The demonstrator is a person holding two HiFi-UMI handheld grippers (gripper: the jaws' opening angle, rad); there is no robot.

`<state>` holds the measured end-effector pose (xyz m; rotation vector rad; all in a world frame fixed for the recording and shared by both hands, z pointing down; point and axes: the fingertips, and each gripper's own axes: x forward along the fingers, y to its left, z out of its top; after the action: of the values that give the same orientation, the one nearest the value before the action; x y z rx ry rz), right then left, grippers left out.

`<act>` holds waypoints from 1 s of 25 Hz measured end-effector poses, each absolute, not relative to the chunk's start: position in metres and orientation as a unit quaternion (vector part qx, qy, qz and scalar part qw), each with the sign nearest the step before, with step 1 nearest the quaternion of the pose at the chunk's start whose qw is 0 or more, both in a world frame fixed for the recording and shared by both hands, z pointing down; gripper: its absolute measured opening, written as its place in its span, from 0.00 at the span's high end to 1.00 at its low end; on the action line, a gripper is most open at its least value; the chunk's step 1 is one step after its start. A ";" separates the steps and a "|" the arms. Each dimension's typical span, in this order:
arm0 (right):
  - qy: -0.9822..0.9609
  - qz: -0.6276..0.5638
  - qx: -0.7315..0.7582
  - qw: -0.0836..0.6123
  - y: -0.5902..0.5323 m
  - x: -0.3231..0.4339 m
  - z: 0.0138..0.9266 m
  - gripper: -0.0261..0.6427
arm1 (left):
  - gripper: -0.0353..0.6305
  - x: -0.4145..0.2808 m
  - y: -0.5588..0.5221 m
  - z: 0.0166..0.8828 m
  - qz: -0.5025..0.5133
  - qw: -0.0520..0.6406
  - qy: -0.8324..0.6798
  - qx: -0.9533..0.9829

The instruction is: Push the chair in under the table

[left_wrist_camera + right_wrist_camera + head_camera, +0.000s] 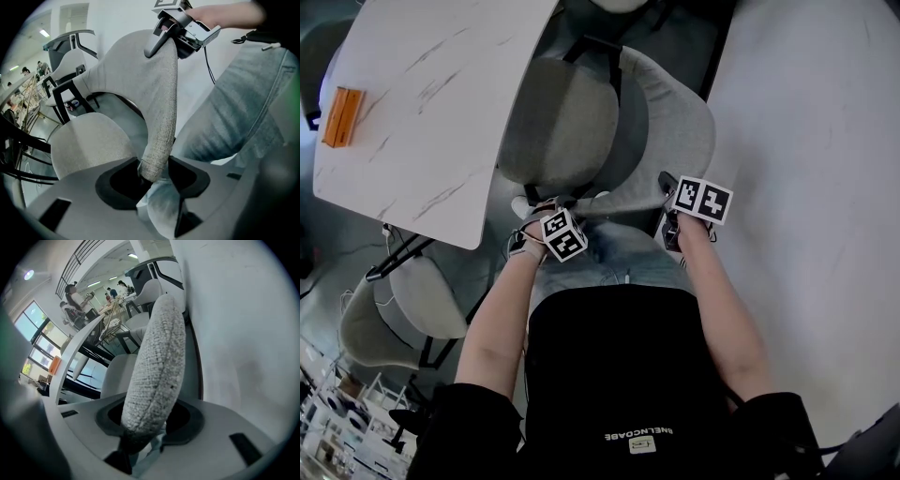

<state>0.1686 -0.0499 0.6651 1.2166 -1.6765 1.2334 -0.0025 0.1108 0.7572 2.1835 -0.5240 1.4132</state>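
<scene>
The left arm [502, 323] and the right arm [727, 309] are both stretching away from the torso [619, 375], bare below the sleeves and slightly spread. Each wrist is tipping its tool steeply downward. The left gripper [542, 204] is clamping the near left part of the chair backrest [680, 112], the padded rim filling the gap between its jaws. The right gripper [668, 204] is gripping the same rim further right, one jaw on each side of the padding.
</scene>
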 end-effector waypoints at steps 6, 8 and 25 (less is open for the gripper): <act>-0.658 0.481 0.459 0.353 -0.050 0.139 0.666 0.71 | 0.64 -0.025 0.120 0.759 0.520 0.245 -0.199 0.793; -0.662 0.482 0.452 0.355 -0.050 0.125 0.667 0.70 | 0.65 -0.036 0.122 0.761 0.523 0.248 -0.203 0.790; -0.649 0.491 0.464 0.350 -0.038 0.103 0.665 0.71 | 0.66 -0.060 0.135 0.757 0.528 0.246 -0.197 0.789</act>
<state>0.1026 -0.0379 0.6646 1.2022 -1.6817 1.2715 -0.0601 0.1346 0.7572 2.1512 -0.5370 1.4399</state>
